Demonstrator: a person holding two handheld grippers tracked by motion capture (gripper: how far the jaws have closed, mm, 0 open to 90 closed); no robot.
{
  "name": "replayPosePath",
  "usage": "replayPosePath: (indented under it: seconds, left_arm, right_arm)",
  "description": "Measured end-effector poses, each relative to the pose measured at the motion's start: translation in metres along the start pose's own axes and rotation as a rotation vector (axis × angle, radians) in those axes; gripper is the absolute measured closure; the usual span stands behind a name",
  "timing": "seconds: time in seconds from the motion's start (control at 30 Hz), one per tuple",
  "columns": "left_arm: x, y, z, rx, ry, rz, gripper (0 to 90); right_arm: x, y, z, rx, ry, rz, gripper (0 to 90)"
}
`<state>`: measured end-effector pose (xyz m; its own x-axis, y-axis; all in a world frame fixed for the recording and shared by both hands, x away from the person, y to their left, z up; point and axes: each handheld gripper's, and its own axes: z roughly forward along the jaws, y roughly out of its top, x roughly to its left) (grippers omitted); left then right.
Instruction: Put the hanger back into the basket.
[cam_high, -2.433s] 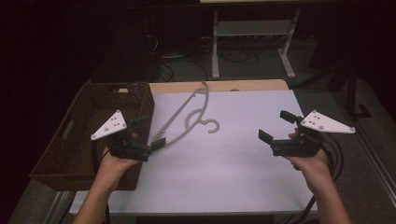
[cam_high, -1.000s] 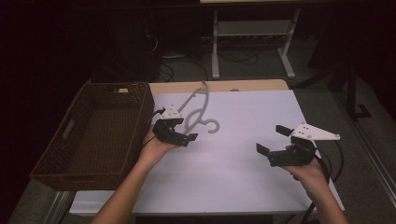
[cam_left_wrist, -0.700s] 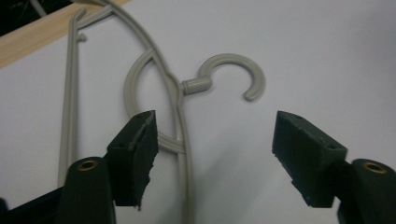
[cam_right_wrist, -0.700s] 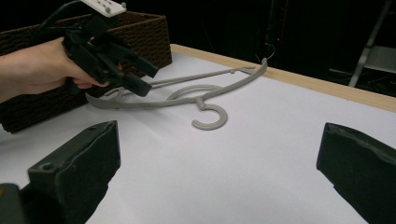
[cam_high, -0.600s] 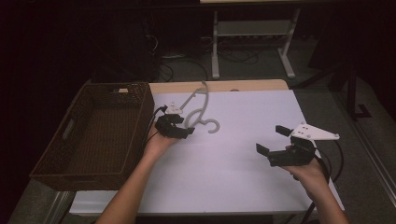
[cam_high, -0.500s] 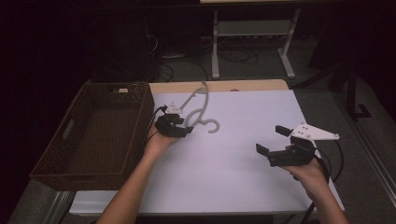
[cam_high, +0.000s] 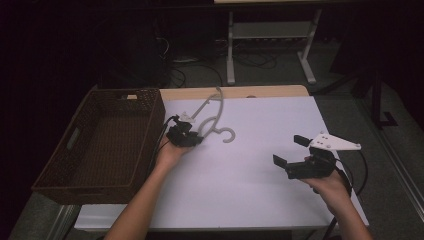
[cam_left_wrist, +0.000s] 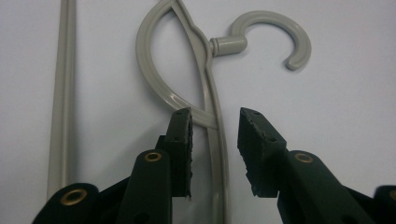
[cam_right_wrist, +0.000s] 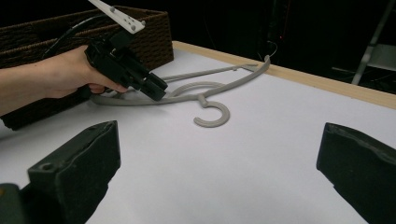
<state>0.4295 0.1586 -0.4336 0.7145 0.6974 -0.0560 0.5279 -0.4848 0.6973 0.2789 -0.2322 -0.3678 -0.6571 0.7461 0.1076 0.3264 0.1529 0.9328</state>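
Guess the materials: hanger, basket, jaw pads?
Hanger: likely moulded plastic, matte grey, with ribbed arms and a collar at the hook. Basket: looks like dark brown woven wicker; natural or synthetic, can't tell. Left gripper pads: probably dark foam or rubber, with a rough, crumbly face.

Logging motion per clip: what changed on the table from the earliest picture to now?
The left gripper moved forward from beside the wicker basket to the grey hanger; its open jaws now straddle the hanger's arm near the hook, not yet closed. The right gripper shifted slightly nearer the person, open and empty. Hanger and basket stayed put.
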Motion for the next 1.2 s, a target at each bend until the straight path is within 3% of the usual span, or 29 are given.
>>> replayPosePath:
  seconds: [0.27, 0.37, 0.5, 0.57, 0.8, 1.2]
  left_arm:
    - [0.000, -0.003, 0.005, 0.036, -0.012, -0.013, 70.3]
    - [0.001, -0.004, 0.007, 0.062, 0.000, 0.000, 72.8]
    - [0.002, -0.004, 0.007, 0.059, -0.007, -0.004, 76.8]
    - [0.000, -0.004, 0.008, 0.050, -0.017, -0.025, 79.4]
    - [-0.001, -0.003, 0.008, 0.058, -0.005, -0.026, 81.2]
    - [-0.013, 0.000, 0.007, 0.059, -0.036, 0.022, 81.9]
  right_arm:
    - [0.000, 0.000, 0.000, -0.005, 0.000, -0.002, 0.0]
    - [0.000, 0.000, 0.000, -0.006, 0.001, 0.002, 0.0]
    - [0.000, 0.000, -0.001, -0.009, 0.002, -0.001, 0.0]
    - [0.000, 0.000, -0.001, -0.008, 0.002, -0.001, 0.0]
    - [0.000, 0.000, -0.001, -0.008, 0.001, -0.001, 0.0]
    - [-0.002, 0.000, -0.001, -0.008, -0.002, -0.001, 0.0]
